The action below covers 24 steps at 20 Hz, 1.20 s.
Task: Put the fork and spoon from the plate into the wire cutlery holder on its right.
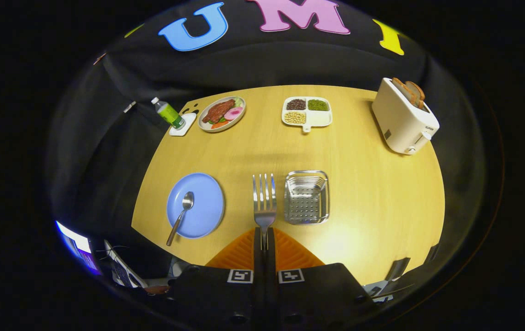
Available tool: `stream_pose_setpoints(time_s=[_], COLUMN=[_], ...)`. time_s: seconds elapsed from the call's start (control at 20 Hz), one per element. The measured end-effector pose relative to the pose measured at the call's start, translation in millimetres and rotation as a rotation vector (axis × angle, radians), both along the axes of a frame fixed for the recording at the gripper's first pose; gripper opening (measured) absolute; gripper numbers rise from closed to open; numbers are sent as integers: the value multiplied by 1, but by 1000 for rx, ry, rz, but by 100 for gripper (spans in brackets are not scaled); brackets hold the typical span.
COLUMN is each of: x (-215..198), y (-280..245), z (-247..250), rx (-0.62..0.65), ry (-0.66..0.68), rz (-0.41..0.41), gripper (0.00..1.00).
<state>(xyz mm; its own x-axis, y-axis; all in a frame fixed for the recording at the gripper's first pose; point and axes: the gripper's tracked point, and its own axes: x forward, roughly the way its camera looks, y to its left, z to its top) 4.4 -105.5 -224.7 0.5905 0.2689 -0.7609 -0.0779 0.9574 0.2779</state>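
Tabletop (372,202) of pale wood fills a black-curtained booth; tongs (264,239) pinch fork (264,197) upright between blue plate (205,216) with spoon (182,216) and wire cutlery holder (307,197).

A staged recording booth: black cloth wall (290,64) behind a wooden surface (381,193) set with toaster (404,122) and plated food (222,113).

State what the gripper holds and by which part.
The gripper is shut on the fork, jaws clamped on its handle just below the head, tines pointing ahead.
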Motion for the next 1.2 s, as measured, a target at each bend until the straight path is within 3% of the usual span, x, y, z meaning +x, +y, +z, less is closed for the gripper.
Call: stream_pose_setpoints(time_s=[0.25,0.7,0.95,1.2], x=[8,15,12,24], y=[-43,-37,-46,-43], z=[-21,-63,-79,-81], rx=[-92,-92,-211,-266], ry=[94,415,582,648], rz=[32,176,300,355], gripper=[5,5,6,5])
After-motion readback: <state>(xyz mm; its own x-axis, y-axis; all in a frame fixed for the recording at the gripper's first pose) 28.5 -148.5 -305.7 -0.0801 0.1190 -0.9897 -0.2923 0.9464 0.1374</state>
